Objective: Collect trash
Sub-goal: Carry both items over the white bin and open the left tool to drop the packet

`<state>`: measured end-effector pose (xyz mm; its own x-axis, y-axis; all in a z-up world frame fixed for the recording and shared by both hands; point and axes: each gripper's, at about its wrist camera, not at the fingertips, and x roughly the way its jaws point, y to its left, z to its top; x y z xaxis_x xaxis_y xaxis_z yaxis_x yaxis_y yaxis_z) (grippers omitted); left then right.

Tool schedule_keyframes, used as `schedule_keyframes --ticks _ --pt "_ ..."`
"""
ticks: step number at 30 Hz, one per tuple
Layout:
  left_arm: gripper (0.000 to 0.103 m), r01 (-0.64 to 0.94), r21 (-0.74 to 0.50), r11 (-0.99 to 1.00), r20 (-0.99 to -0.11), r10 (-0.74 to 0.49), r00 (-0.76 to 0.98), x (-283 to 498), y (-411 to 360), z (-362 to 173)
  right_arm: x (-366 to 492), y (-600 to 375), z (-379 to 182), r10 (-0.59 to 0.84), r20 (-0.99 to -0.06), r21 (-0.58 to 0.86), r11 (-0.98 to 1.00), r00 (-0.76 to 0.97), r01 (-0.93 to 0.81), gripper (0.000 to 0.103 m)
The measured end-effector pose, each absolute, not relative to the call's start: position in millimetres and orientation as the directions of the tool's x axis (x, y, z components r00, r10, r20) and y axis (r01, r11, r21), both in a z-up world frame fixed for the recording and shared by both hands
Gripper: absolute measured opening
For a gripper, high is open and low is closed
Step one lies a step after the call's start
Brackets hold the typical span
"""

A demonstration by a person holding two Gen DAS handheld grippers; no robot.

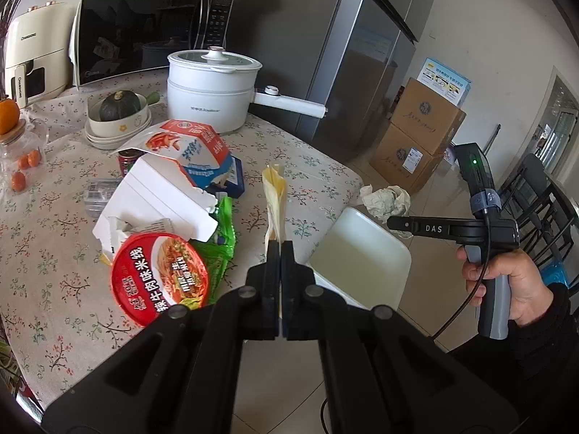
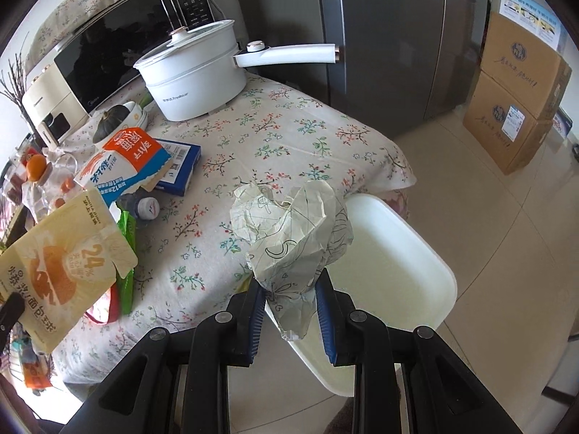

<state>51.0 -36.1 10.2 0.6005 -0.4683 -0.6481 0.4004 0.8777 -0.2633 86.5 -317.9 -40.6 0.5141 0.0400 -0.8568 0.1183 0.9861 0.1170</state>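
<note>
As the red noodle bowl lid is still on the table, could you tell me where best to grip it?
Judging by its pose, take the red noodle bowl lid by its near rim, which tilts up over the table edge, coming in from the table's front edge; torn packaging crowds its far side.

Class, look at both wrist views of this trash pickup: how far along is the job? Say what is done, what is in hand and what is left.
Done: nothing shows inside the white bin yet.
In hand: the left gripper is shut on a yellow wrapper; the right gripper grips crumpled paper near the bin.
Left: the red noodle lid, green packet, torn white box and milk carton on the table.
</note>
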Motion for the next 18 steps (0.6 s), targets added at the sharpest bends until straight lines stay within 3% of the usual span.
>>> schedule_keyframes --ticks 7,18 --pt "0.000 0.515 -0.259 0.817 -0.688 -0.530 0.496 56 -106 -11 69 -359 -56 0.020 -0.880 0.111 0.980 0.474 0.165 0.028" --pt "0.000 0.580 -0.216 0.786 -0.760 -0.508 0.405 74 -187 -64 58 -405 -78 -0.003 -0.908 0.100 0.969 0.418 0.224 0.028"
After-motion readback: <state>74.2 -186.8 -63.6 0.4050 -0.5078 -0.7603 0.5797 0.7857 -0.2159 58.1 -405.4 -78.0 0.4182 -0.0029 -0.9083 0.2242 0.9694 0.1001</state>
